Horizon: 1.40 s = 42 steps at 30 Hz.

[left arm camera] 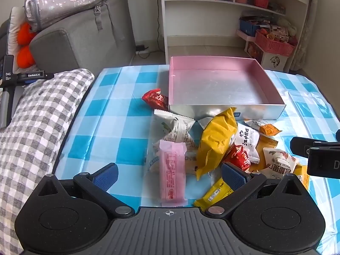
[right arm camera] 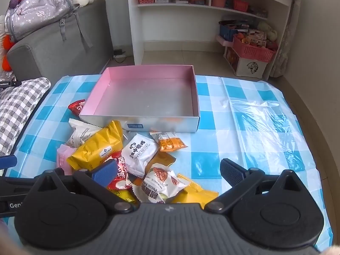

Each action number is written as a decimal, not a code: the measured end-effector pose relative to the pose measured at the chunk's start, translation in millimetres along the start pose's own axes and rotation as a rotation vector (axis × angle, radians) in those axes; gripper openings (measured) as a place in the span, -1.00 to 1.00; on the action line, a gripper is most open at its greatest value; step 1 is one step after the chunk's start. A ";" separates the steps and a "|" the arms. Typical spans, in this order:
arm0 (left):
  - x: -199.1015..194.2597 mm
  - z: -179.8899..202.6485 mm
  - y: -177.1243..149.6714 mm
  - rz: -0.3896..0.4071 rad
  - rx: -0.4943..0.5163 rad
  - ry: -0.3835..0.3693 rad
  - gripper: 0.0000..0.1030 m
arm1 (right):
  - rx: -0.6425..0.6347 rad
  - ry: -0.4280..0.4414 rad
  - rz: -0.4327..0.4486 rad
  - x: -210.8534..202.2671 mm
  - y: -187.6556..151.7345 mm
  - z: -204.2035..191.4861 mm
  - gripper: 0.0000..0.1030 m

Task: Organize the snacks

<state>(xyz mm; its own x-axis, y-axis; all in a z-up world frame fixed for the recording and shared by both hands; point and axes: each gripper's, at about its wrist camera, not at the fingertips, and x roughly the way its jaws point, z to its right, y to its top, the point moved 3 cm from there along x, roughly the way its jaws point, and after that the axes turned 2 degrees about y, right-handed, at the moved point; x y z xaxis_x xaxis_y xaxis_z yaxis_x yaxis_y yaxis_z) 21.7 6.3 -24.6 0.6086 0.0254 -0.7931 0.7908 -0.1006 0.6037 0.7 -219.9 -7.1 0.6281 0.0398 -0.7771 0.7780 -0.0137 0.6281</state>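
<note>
Snacks [left arm camera: 214, 146] lie heaped before the empty pink box [left arm camera: 221, 85]; I've packed nothing. Left gripper [left arm camera: 170, 174] and right gripper [right arm camera: 170, 172] gape wide, empty. Next, I'd judge, close on the pink packet [left arm camera: 172, 174].

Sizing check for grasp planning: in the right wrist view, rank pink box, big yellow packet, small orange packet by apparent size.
1. pink box
2. big yellow packet
3. small orange packet
The box looks largest though it lies farthest, so the order looks safe.

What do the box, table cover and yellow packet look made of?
Box: likely coated card, glossy pink inside, silvery sheen outside. Table cover: thin plastic sheet, since it is shiny and wrinkled with glare. Yellow packet: crinkled plastic or foil film with crimped, zigzag ends.
</note>
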 end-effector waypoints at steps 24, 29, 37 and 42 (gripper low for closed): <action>-1.5 0.9 0.5 -0.003 -0.004 -0.008 1.00 | 0.005 0.014 -0.008 -0.2 0.6 -0.4 1.00; -1.6 0.2 0.9 -0.003 -0.006 -0.010 1.00 | 0.003 0.022 -0.012 -0.2 0.3 -0.5 1.00; 1.5 -1.4 1.6 -0.007 -0.007 -0.018 1.00 | -0.006 0.029 -0.011 -0.1 0.5 -1.9 1.00; 7.0 -6.3 1.3 -0.013 -0.007 -0.022 1.00 | -0.017 0.040 -0.017 2.9 -0.4 -3.0 1.00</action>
<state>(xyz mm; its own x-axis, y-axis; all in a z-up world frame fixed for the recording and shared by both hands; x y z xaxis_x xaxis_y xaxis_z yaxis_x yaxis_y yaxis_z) 27.4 12.6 -28.8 0.5965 0.0049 -0.8026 0.7994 -0.0935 0.5935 2.2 -216.8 -9.5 0.6137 0.0798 -0.7855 0.7878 0.0042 0.6159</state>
